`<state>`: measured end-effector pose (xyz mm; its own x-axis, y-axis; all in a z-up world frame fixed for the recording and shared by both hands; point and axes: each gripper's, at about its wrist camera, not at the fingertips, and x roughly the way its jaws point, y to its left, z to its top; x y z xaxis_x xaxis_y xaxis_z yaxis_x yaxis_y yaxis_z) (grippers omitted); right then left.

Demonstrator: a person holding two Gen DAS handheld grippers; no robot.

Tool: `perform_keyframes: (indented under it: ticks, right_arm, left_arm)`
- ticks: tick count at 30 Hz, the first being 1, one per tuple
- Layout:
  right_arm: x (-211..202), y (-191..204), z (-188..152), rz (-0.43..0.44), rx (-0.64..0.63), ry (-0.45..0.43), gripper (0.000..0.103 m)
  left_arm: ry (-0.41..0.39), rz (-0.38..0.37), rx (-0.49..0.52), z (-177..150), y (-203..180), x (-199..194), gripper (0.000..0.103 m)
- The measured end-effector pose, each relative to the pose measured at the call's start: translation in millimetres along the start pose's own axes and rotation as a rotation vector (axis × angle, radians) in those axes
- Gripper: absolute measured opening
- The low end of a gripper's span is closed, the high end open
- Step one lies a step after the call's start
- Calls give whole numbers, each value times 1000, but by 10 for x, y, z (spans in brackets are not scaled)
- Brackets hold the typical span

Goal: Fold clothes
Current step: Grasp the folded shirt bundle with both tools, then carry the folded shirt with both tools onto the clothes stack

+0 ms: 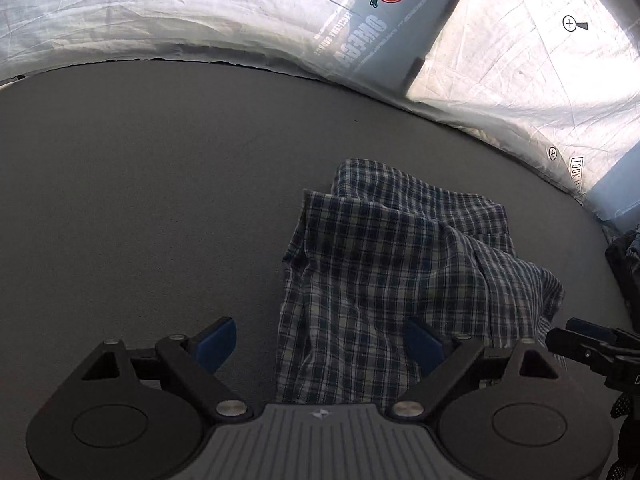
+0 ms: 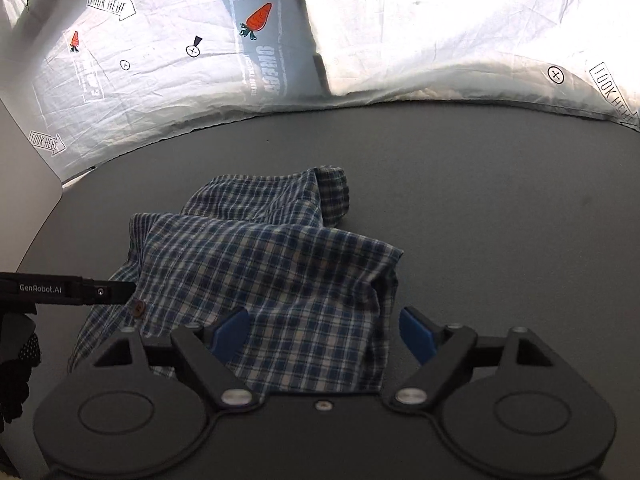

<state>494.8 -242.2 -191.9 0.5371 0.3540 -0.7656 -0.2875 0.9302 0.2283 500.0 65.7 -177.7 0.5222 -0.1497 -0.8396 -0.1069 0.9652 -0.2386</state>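
Both claws stand wide apart, gripping nothing. Left gripper (image 1: 320, 344) hangs over the near left edge of the shirt (image 1: 400, 280), one blue pad above bare table (image 1: 140, 200), the other above plaid. Right gripper (image 2: 324, 336) hangs over the shirt's near right part, its jaws clear of the cloth. Between and ahead of them the plaid shirt lies crumpled on the grey table, a brown button (image 2: 138, 307) showing by its near edge. Beyond the table's far rim, a white sheet (image 2: 440, 28) bears carrot prints (image 2: 258, 18).
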Motion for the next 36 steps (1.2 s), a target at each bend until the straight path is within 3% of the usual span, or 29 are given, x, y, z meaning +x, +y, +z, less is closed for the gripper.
perform_keyframes:
  ticks: [5, 14, 16, 18, 21, 22, 26, 27, 29, 33, 36]
  right_arm:
    - [188, -82, -83, -1, 52, 12, 84]
    - [369, -116, -37, 38, 18, 16, 84]
    - [369, -98, -31, 55, 15, 19, 75]
    - [372, -78, -19, 71, 27, 28, 71]
    - [386, -28, -4, 84, 43, 36, 70]
    - [389, -5, 0, 94, 52, 40, 62]
    - [387, 123, -23, 83, 73, 46, 58]
    - [388, 154, -30, 82, 75, 48, 53]
    - [386, 177, -33, 85, 114, 57, 45]
    - [326, 230, -36, 88, 156, 61, 21]
    - [137, 338, -51, 67, 161, 21, 17]
  left_arm:
    - [10, -5, 13, -42, 84, 102, 94]
    - [10, -11, 113, -7, 25, 225, 94]
    - [12, -19, 107, 2, 8, 206, 85]
    - [17, -38, 88, 11, -31, 190, 69]
    - [8, -31, 57, -14, -110, 185, 66]
    - [4, -24, 55, -21, -142, 190, 65]
    - [18, -76, -2, -53, -189, 150, 45]
    - [19, -80, 0, -61, -217, 145, 38]
    - [18, -75, 24, -77, -291, 136, 35]
    - [20, -52, 74, -100, -481, 47, 14]
    - [19, -57, 130, -139, -655, -110, 10]
